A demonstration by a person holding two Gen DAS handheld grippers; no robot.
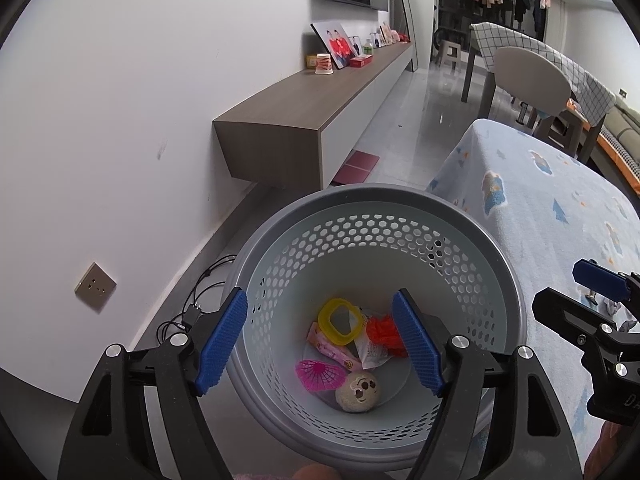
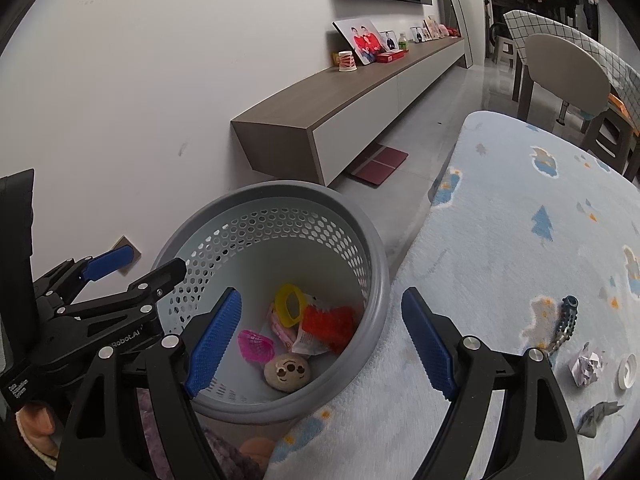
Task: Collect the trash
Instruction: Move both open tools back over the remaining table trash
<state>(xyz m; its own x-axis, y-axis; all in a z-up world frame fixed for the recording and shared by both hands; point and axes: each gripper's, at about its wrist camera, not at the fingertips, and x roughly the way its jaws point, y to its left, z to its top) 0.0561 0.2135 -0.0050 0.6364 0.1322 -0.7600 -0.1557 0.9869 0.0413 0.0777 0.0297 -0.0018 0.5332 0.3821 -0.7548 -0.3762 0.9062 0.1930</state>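
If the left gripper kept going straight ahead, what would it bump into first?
Probably the trash in the basket. The left gripper hangs open over its mouth, aimed near the pink wrapper and yellow ring. Depth is hard to judge.

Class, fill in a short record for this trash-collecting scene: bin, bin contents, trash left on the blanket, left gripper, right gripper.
bin: grey perforated basket, beside the blanket
bin contents: yellow ring, pink fan, smiley ball, wrappers
trash left on the blanket: crumpled paper, white cap, dark chain
left gripper: open, empty, above the bin
right gripper: open, empty
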